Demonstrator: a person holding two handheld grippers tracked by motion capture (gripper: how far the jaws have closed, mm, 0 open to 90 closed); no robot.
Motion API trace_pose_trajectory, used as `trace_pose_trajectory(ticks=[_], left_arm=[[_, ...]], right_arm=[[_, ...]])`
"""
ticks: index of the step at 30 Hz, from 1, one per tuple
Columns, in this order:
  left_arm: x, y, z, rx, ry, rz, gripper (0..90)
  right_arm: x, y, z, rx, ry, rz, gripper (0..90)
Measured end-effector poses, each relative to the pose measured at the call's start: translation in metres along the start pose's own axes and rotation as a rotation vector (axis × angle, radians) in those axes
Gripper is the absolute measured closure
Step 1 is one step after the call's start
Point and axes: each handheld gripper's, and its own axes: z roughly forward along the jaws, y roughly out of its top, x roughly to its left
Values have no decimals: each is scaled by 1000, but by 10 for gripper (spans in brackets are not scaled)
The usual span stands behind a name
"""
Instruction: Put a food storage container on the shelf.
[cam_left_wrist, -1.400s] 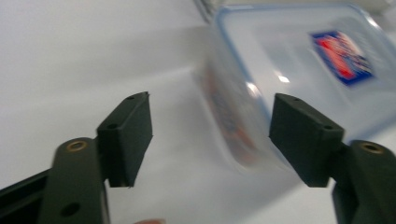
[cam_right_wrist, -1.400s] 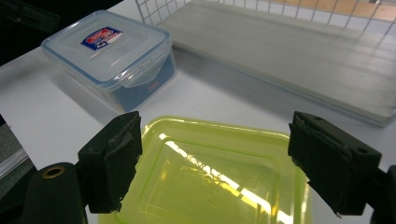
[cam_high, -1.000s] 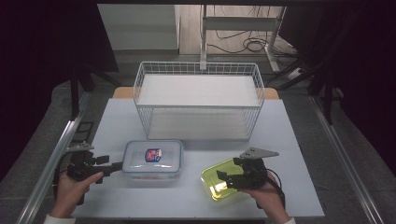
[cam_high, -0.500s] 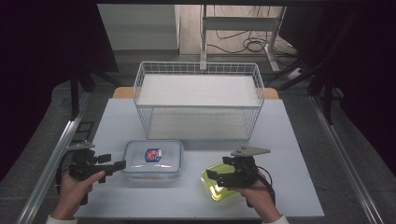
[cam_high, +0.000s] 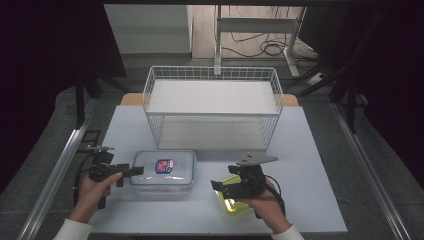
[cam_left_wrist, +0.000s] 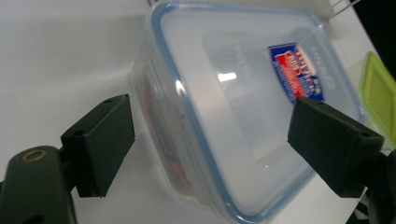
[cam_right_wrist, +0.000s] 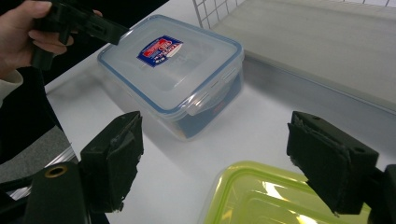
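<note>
The left gripper (cam_high: 131, 171), held in a person's left hand (cam_high: 92, 192), sits at the left end of a clear lidded container (cam_high: 164, 168) on the white bench (cam_high: 310, 150). Its jaws, which have just been opening, stand wide apart on either side of the container's near corner, the pads (cam_left_wrist: 100, 142) clear of the plastic. The container has a blue seal around its lid and a blue and red label (cam_left_wrist: 295, 70) on top.

The right gripper (cam_high: 220, 187), in the person's right hand (cam_high: 265, 205), hovers over a yellow-green lidded container (cam_high: 234, 205) lying near the front edge of the bench, just right of the clear one. Its jaws are spread wide with nothing between them; the right gripper view looks between them towards the clear container.

Behind both containers, towards the back of the bench, stands a white wire basket (cam_high: 212, 107).
</note>
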Motion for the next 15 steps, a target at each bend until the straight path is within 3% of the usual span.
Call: trace_pose_trajectory(ticks=[4,8,9,10,15], left_arm=[[-1,0,7,34,-12,19,158],[3,1,13,36,-65,-11,165],[4,2,14,40,-75,-12,175],[4,2,15,39,-82,-19,180],[6,2,14,40,-89,-28,194]], right_arm=[[4,3,6,10,13,-3,192],[7,7,12,17,21,-9,192],[8,8,14,16,31,-5,192],[9,11,18,14,82,36,192],[11,17,25,16,74,45,192]])
